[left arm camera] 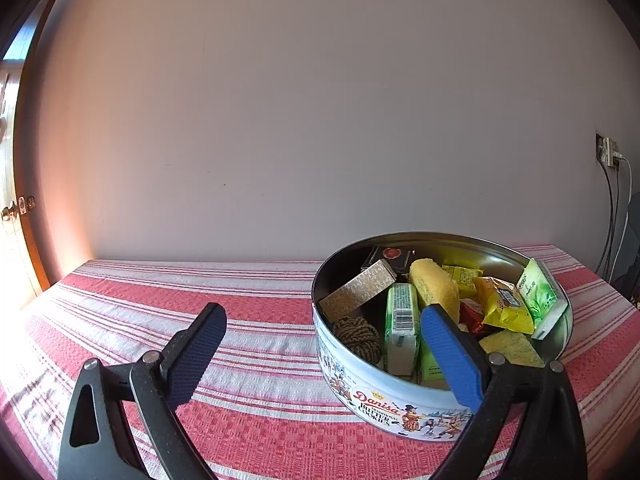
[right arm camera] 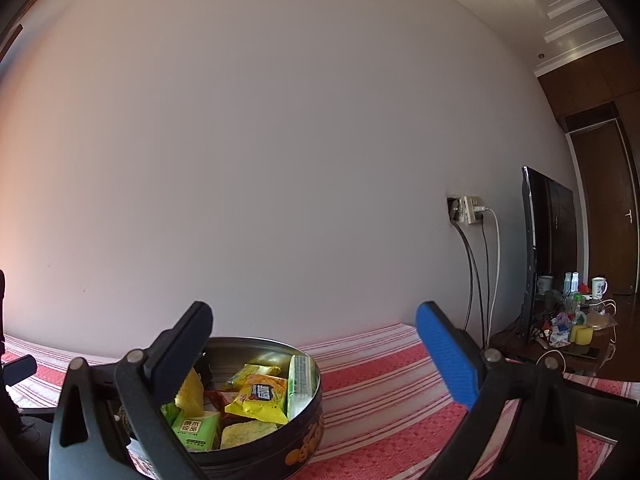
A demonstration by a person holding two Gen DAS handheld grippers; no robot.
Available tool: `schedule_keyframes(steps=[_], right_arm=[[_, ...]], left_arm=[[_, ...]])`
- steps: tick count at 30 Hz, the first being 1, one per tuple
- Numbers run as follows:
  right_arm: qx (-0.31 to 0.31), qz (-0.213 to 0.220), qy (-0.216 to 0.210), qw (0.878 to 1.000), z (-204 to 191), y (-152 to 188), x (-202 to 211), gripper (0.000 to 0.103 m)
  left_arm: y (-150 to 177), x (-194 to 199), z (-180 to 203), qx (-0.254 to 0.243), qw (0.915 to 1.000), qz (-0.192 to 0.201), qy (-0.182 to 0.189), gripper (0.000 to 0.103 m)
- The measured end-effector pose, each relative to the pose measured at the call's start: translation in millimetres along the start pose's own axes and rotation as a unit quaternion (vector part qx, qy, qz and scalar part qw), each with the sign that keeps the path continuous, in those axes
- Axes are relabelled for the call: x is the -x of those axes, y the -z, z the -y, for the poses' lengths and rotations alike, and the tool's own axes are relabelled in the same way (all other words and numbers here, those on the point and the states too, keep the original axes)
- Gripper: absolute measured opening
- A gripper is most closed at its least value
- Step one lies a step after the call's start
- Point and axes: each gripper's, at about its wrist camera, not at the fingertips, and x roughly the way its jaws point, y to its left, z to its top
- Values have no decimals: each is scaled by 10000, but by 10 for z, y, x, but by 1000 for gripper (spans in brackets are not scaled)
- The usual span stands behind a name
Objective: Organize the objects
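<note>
Danisa Butter Cookies tin [left arm camera: 404, 408], full

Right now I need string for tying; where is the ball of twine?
In the left wrist view, the ball of twine sits inside the cookie tin, at its left wall, beside the green tissue pack.

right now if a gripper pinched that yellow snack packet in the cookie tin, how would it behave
The yellow snack packet looks puffy and crinkled, so it would probably give under the pads rather than stay stiff. Its glossy film may be a bit slippery. It lies loose on top of other items in the cookie tin, so it likely lifts easily and is light.
</note>
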Motion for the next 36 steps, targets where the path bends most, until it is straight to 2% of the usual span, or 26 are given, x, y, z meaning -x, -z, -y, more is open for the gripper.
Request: schedule_keyframes(steps=[12,27,36], right_arm=[[-23,-137,-32,9999,2,1,-36,103],[-15,-108,-37,9999,-7,-3,-27,103],[-1,-107,-32,9999,-29,-4,-31,103]], left_arm=[[13,4,3,-45,10000,-11,23,102],[30,-18,-7,-58,10000,-61,15,102],[38,-10,30,-177,9997,-49,167,102]])
